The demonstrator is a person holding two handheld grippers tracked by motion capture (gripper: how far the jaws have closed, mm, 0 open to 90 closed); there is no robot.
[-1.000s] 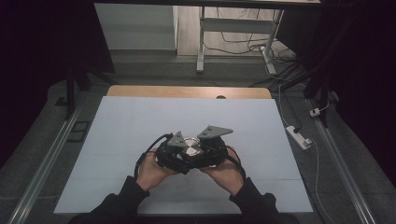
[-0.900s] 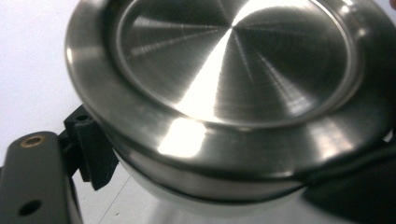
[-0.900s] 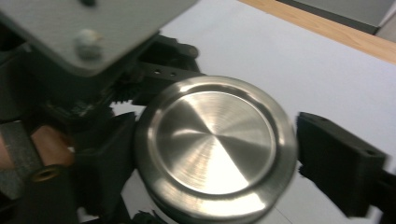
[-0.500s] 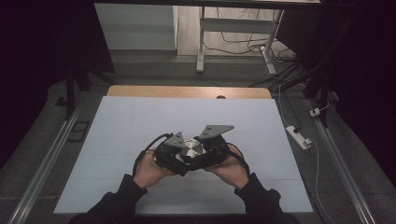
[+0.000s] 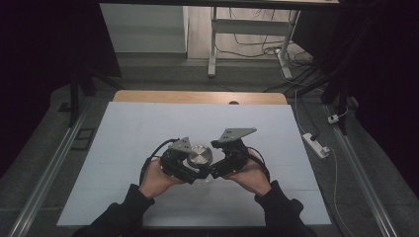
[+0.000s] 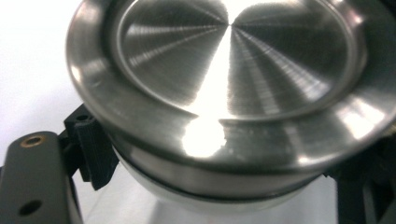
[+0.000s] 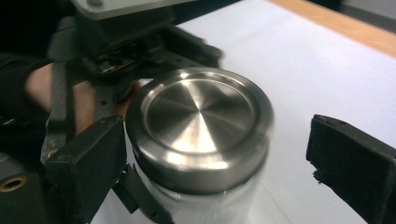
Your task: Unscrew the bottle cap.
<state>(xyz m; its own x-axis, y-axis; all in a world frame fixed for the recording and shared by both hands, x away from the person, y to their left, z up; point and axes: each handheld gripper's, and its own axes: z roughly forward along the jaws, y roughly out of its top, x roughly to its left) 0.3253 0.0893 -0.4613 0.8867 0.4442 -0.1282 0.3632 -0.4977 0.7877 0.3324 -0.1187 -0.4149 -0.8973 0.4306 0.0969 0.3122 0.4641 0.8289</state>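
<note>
- White table (image 5: 128, 148) lay under us, dark room around it.
- Our left gripper (image 5: 184, 167) pinched the jar (image 7: 205, 200) just below its steel lid (image 7: 200, 122), held above the table's near middle.
- Our right gripper (image 7: 219, 163) had just been opening; its jaws straddled the lid, one pad apart.
- With only one grip, the smooth jar could have slipped or tilted.
</note>
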